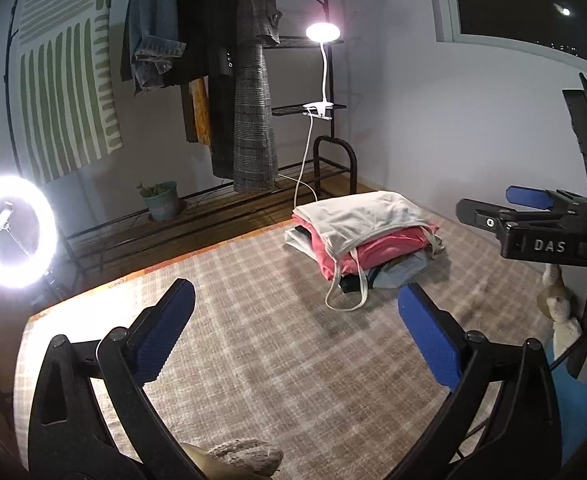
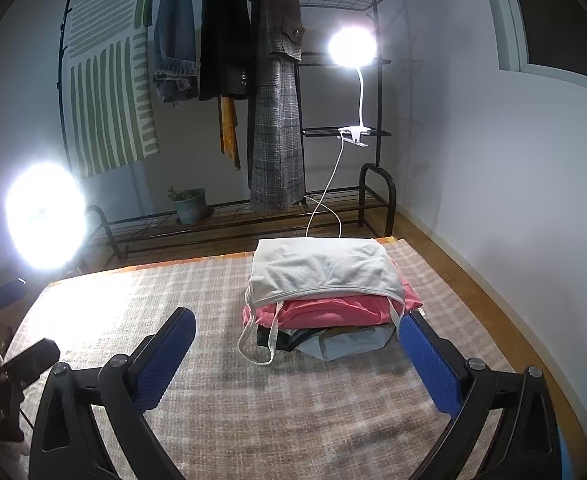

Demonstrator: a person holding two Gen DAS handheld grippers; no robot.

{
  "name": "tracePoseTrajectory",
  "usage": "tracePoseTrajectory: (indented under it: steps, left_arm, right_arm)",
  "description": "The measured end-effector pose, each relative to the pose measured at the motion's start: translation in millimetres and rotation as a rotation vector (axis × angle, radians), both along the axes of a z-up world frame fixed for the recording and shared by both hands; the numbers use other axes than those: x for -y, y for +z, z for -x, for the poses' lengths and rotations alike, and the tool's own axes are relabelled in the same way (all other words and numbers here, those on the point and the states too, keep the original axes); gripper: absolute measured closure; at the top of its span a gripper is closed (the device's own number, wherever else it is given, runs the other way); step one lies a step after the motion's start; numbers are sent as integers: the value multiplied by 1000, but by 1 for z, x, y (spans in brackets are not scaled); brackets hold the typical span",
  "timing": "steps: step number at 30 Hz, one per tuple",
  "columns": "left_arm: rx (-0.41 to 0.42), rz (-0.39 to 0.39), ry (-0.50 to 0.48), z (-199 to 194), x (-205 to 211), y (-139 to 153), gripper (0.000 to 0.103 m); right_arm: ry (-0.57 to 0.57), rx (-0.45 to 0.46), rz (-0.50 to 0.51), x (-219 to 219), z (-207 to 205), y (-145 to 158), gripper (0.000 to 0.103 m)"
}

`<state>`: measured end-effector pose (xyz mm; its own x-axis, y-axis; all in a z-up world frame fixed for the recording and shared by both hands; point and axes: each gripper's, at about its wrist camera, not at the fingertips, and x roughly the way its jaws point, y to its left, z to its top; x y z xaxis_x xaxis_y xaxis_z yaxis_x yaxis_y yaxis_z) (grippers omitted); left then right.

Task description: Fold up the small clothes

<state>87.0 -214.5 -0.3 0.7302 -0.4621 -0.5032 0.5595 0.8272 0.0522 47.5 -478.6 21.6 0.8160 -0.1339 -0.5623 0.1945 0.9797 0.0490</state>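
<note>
Plaid-covered surface, bare in front of both grippers. Stack of folded clothes sits near the far edge, white top uppermost, pink piece under it. Left gripper and right gripper: fingers wide apart, holding nothing, short of the stack.

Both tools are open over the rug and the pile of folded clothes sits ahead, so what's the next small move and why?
Probably ease the right tool forward toward the white top that crowns the clothes pile. Both tools are open and hold nothing, the left tool sits farther off, and the white top's loose straps trail onto the checked rug nearest the right one.
</note>
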Motion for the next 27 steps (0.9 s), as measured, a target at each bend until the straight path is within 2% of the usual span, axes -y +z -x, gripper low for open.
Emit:
tracePoseTrajectory:
  steps: [7,27]
  left_arm:
    - [-16,25,9,0,-6,5,0]
    - [-15,25,12,4,-10,7,0]
  right_arm:
    - [-11,10,5,-6,2,2,0]
    - [15,7,20,-15,3,5,0]
